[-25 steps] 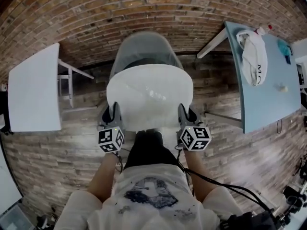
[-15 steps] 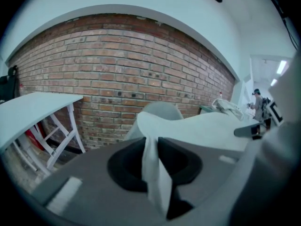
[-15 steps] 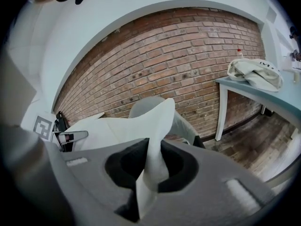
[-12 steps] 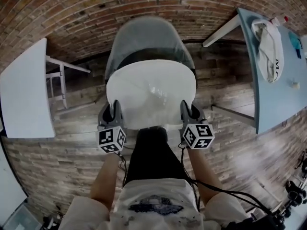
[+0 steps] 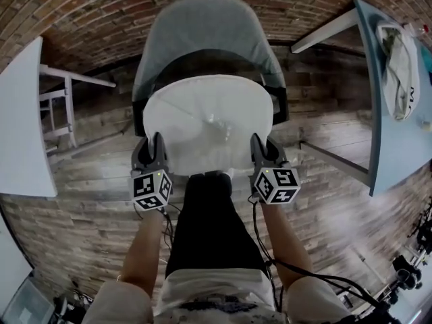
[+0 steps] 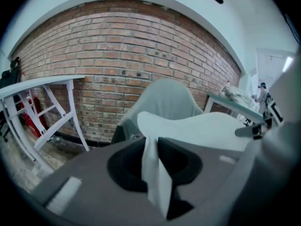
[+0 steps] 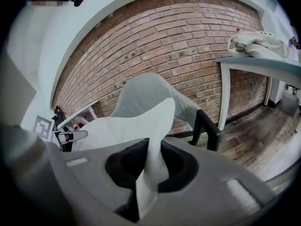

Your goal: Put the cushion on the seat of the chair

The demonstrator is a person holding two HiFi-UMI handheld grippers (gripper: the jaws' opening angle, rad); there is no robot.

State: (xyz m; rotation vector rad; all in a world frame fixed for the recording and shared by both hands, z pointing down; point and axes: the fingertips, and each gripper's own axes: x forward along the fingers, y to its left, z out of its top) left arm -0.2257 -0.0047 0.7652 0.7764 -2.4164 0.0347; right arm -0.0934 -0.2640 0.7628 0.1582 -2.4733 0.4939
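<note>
I am holding the cushion [image 5: 208, 123] with both grippers, one at each side of its near edge. The left gripper [image 5: 155, 147] is clamping the left part of the rim. The right gripper [image 5: 260, 147] is clamping the right part. In the left gripper view, the jaws of the left gripper [image 6: 151, 159] are pinching a fold of white fabric. In the right gripper view, the right gripper [image 7: 149, 166] is doing the same.

I am gripping at two well-separated points so that the soft pad is staying spread and roughly level, not sagging to one side.

The cushion is lying over the seat of the chair [image 5: 202, 39], in front of the backrest. The seat is hidden beneath it, so I cannot tell whether the two are touching.

Materials and shapes:
- Cushion: white, rounded, thin and pliable. Creases are radiating from a puckered centre, and the rim is buckling upward at each grip.
- Chair: a pale grey, smooth, curved shell with a dark armrest [image 7: 207, 126] at its right side.
- Surroundings: a plank floor [image 5: 88, 181] and a rough brick wall [image 5: 101, 12].
</note>
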